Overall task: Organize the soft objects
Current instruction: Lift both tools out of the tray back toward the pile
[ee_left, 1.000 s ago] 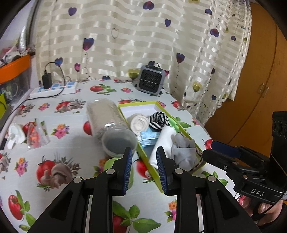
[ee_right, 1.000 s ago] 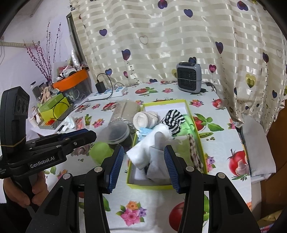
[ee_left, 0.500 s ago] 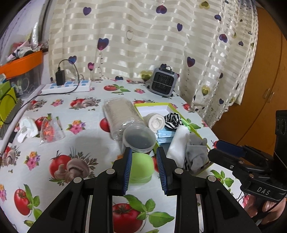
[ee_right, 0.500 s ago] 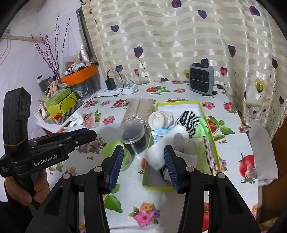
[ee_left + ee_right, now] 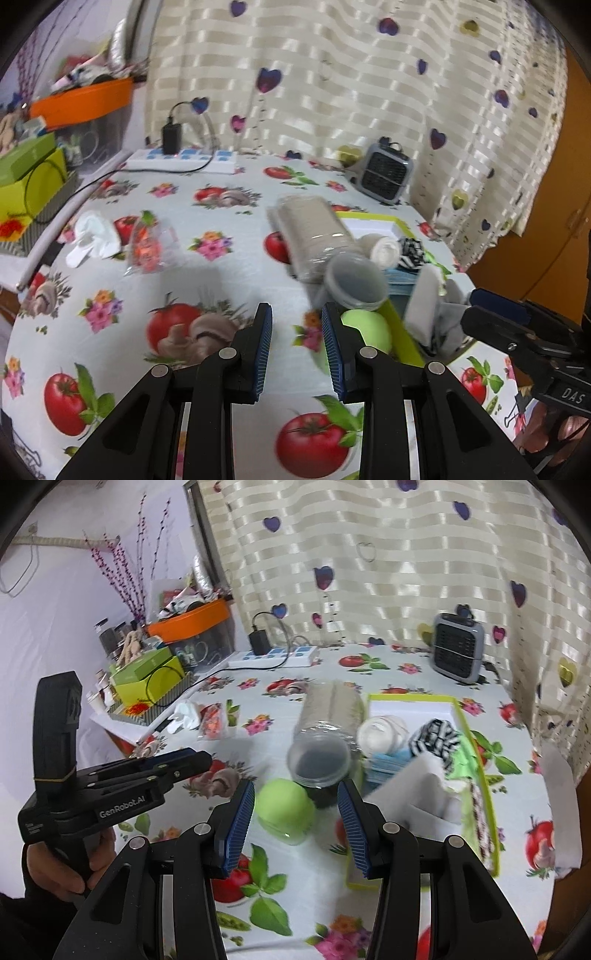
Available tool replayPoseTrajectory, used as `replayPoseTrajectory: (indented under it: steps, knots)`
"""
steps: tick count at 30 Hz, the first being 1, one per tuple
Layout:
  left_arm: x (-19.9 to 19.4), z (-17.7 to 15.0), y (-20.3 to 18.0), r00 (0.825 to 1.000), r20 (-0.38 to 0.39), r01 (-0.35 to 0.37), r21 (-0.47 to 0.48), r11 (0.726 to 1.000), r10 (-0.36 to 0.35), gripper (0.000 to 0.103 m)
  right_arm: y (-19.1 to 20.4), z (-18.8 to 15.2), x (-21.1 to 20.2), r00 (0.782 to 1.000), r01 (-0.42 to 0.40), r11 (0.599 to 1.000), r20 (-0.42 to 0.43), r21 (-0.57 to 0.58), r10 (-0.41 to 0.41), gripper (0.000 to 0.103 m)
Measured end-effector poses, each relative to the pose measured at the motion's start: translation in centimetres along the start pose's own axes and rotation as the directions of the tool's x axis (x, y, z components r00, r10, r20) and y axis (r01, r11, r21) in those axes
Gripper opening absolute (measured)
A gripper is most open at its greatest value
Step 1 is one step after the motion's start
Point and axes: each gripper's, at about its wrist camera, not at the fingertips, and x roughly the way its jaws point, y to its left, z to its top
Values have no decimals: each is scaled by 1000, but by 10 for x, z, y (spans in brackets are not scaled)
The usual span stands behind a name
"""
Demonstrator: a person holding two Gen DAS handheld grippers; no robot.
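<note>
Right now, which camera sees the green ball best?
The right wrist view. There the green ball shows almost whole on the tablecloth, beside the clear jar. In the left wrist view the ball is partly hidden behind a gripper finger.

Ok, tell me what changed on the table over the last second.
Both views slid left across the table, so the left gripper and the right gripper left the yellow-green box; the green ball now lies ahead of the right gripper. Nothing was gripped or released. The box's contents, the clear jar and the ball kept their places.
</note>
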Motion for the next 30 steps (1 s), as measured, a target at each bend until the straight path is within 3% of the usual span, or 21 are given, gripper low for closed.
replayPoseTrajectory:
  steps: [17, 30]
  knots:
    - [-16, -5, 100, 991, 6, -130, -176, 976, 133, 27, 60, 44, 54, 990, -128, 984, -72, -122, 120, 48]
    - [-15, 6, 166, 975, -4, -219, -229, 948, 224, 27, 99, 91, 131, 959, -220, 963, -216, -153, 184, 52]
